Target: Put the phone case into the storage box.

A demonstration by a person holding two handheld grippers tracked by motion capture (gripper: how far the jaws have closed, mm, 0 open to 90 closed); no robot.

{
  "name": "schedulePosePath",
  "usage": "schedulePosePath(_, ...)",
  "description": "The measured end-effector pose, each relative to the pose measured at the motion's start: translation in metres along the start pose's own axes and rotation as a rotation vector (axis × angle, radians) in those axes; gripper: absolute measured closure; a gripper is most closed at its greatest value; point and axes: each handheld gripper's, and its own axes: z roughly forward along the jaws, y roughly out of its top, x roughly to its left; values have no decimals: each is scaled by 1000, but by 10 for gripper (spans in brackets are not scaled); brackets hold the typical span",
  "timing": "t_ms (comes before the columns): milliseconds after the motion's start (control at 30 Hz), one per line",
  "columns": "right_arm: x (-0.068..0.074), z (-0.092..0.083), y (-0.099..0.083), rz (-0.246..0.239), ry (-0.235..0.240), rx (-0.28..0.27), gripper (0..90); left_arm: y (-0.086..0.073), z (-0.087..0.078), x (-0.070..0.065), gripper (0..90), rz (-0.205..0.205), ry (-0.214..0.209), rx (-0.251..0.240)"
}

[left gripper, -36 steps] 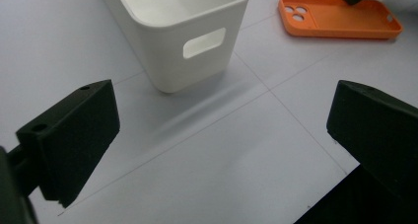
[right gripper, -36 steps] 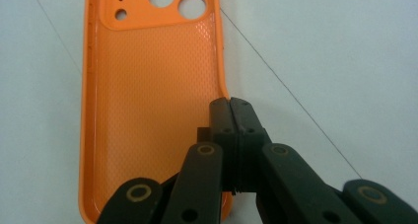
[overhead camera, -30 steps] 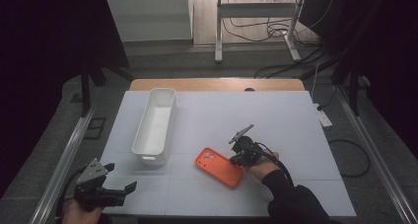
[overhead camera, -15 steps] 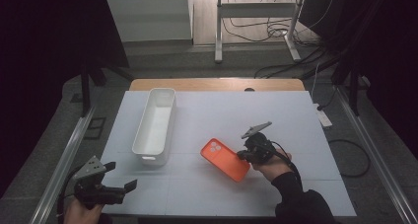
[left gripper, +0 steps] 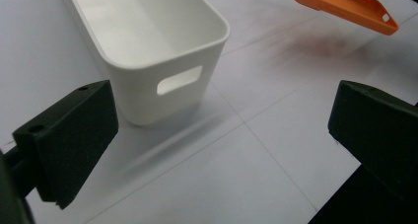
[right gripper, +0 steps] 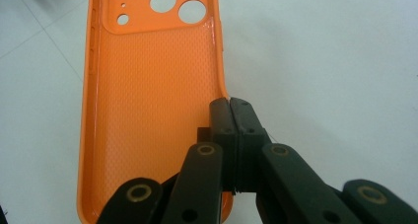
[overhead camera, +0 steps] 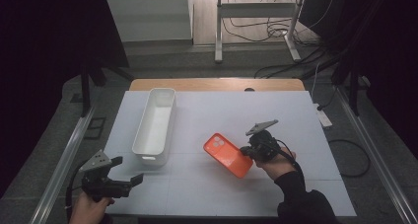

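Observation:
An orange phone case (overhead camera: 227, 154) hangs tilted above the white table (overhead camera: 296, 115), right of centre. My right gripper (overhead camera: 249, 151) is shut on its right side wall. In the right gripper view the case (right gripper: 148, 86) shows its dimpled inside and camera holes, and the gripper (right gripper: 230, 105) pinches the edge with both jaws pressed together. My left gripper (overhead camera: 129, 180) stands open near the table's front left corner, with nothing between its jaws. In the left gripper view the case (left gripper: 345, 4) floats at the top right above its shadow.
A long white bin (overhead camera: 155, 125) with a handle slot stands empty at the left; its near end (left gripper: 162, 61) is just ahead of the left jaws. A wooden board (overhead camera: 217, 84) lies along the far edge. Metal rails flank the table.
The right gripper has lifted the orange case off the table and tilted it, drifting slightly right. The left gripper has stayed in place.

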Motion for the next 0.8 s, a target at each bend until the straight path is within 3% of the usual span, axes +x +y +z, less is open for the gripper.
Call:
schedulePosePath(267, -2, -5, 2, 11, -7, -23, 893, 13, 3, 2, 0, -8, -23, 0)
schedulePosePath(633, -3, -11, 4, 22, -10, -52, 893, 41, 16, 3, 0, 22, -67, 3)
schedulePosePath(800, -3, -13, 5, 25, -12, -64, 893, 55, 25, -1, 0, 54, -90, 7)
